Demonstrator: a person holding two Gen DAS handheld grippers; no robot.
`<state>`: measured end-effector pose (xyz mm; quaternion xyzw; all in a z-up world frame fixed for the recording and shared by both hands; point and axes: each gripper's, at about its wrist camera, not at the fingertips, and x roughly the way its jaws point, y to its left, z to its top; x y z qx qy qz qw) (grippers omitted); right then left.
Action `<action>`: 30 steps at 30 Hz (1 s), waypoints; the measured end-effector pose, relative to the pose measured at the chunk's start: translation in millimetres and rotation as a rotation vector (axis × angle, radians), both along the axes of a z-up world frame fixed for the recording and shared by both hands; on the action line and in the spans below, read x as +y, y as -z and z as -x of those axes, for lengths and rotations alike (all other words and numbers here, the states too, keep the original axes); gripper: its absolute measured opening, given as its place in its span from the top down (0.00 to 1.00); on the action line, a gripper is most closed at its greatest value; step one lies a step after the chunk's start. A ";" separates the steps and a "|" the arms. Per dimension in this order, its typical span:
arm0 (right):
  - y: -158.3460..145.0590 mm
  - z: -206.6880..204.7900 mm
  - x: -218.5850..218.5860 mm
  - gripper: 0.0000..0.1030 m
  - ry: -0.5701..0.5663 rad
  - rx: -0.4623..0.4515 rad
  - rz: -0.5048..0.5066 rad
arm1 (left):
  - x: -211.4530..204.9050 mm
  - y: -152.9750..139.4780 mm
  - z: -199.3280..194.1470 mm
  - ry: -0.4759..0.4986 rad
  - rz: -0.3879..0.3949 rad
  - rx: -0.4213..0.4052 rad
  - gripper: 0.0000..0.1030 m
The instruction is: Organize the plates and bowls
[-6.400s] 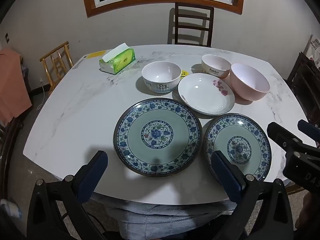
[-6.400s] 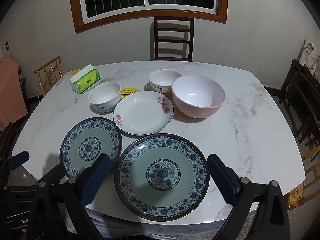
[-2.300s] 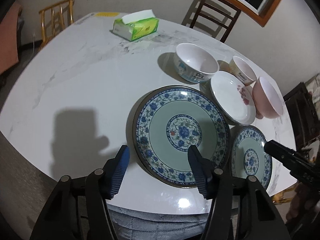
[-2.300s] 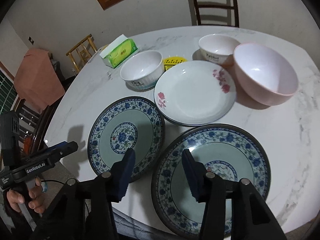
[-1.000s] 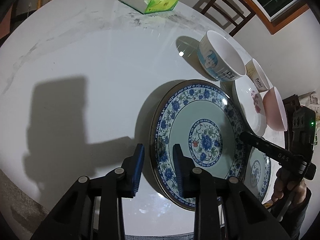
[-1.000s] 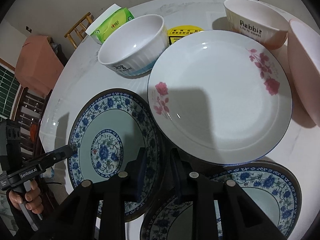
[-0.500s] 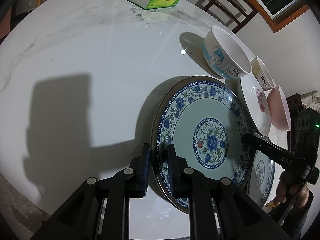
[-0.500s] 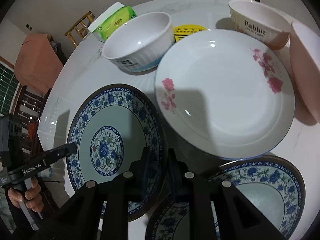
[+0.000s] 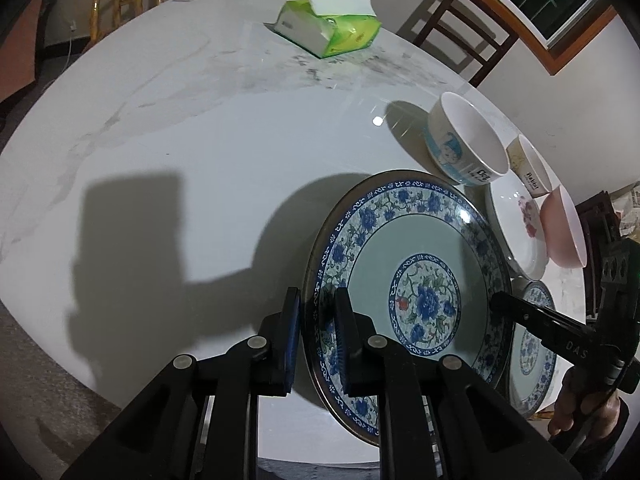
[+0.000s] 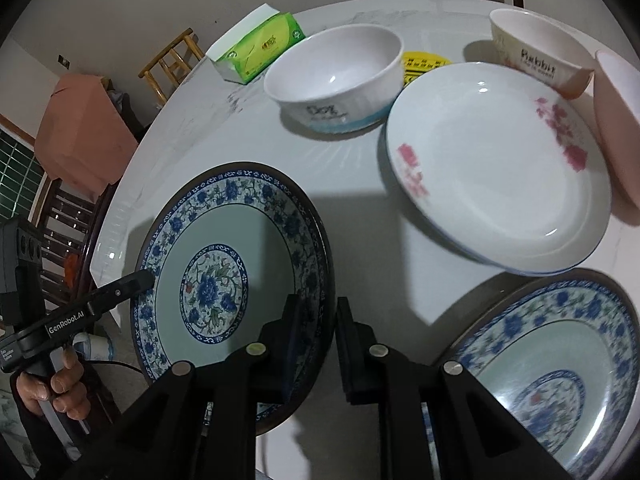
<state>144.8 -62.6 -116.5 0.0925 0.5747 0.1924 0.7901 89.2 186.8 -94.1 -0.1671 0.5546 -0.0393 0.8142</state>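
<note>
Jaws clamping blue plate [image 9: 424, 264], marble table [image 9: 200, 128]

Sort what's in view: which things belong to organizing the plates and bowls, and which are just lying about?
Job: blue plate, gripped at opposite rims by the left gripper and right gripper; second blue plate; white flowered plate; Dog bowl; Rabbit bowl; pink bowl.
Lying about: tissue pack; yellow card; chair.

The left gripper [image 9: 316, 336] pinches the near rim of the large blue-patterned plate [image 9: 416, 280] — lifted aslant at the table's [image 9: 200, 160] front edge, bowls [image 9: 466, 140] beyond.
</note>
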 end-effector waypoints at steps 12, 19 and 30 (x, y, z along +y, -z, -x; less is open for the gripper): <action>7.6 10.6 20.7 0.83 0.008 0.017 0.014 | 18.6 13.9 2.9 -0.020 -0.002 0.014 0.87; 13.5 18.2 23.3 0.83 0.016 0.003 0.023 | 21.8 19.5 0.3 -0.016 -0.006 0.010 0.87; 16.3 15.3 25.9 0.82 0.014 0.003 0.022 | 24.0 24.3 -3.9 -0.009 -0.007 -0.001 0.84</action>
